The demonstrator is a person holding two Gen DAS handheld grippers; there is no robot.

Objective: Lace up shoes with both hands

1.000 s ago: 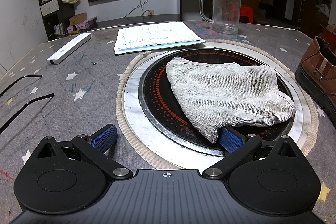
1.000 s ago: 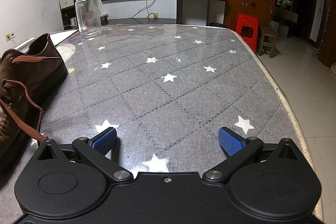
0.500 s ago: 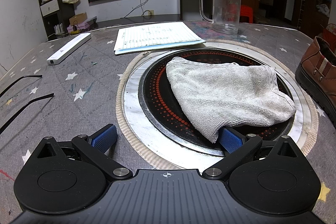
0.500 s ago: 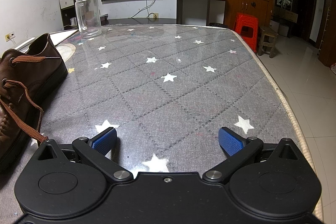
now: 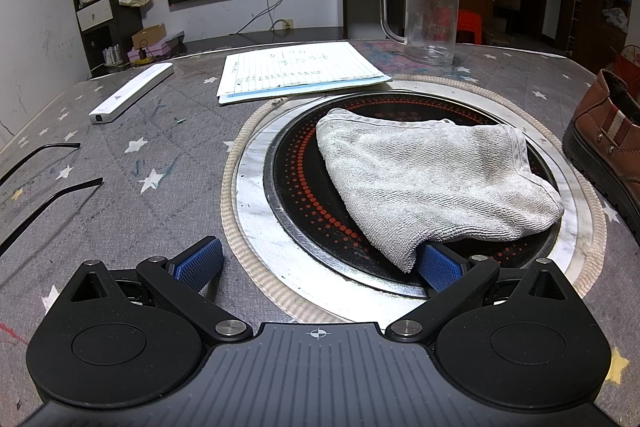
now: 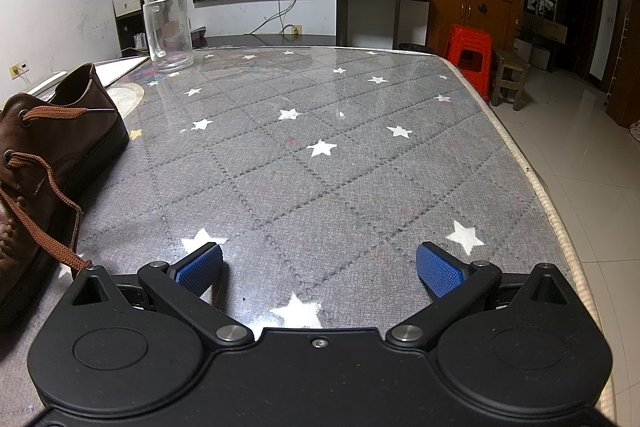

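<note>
A brown leather shoe (image 6: 44, 155) lies at the left edge of the right wrist view, its brown lace (image 6: 38, 211) hanging loose down its side onto the table. The same shoe's heel (image 5: 604, 139) shows at the right edge of the left wrist view. My right gripper (image 6: 320, 267) rests open low over the star-patterned table, to the right of the shoe, nothing between its fingers. My left gripper (image 5: 318, 263) is open too, left of the shoe; its right fingertip is tucked under the edge of a grey cloth (image 5: 432, 183).
The cloth lies on a round black hotplate (image 5: 304, 187) set in the table. Behind it are a sheet of lined paper (image 5: 300, 71), a clear mug (image 5: 430, 19) and a white bar (image 5: 130, 93). Black spectacle arms (image 5: 48, 199) lie at left. The table edge (image 6: 548, 195) runs along the right.
</note>
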